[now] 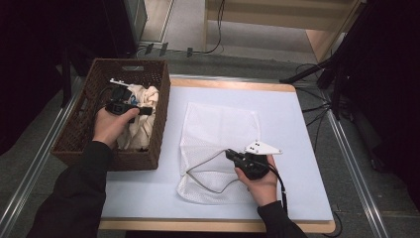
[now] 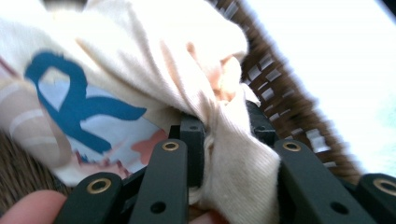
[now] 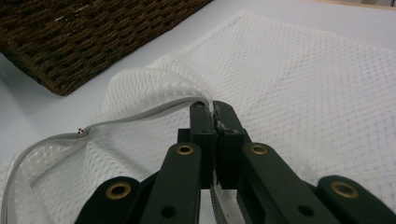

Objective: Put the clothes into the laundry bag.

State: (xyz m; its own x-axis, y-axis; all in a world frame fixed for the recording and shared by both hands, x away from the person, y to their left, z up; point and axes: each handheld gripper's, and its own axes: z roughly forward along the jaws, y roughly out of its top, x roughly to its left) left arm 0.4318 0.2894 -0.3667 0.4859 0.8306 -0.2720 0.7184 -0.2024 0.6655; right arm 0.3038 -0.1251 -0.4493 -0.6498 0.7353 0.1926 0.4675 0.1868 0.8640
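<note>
Evidently a two-handed loading job:
Left gripper (image 1: 144, 111): inside the wicker basket (image 1: 79, 129), jaws clamped on a fold of the cream garment (image 2: 233, 140) bunched ahead of them, ready to lift it out.
Left arm: reaches forward, wrist level over the basket.
Right gripper (image 3: 214, 108): pinches the zipper edge of the mesh laundry bag (image 3: 299, 79), raising its mouth open.
Right arm: bent, hand low beside the bag.

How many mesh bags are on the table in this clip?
1. The white mesh bag lies flat on the table's white mat, right of the basket; the right gripper pinches its zipper edge open. Others could be hidden under the cloth in the basket.
</note>
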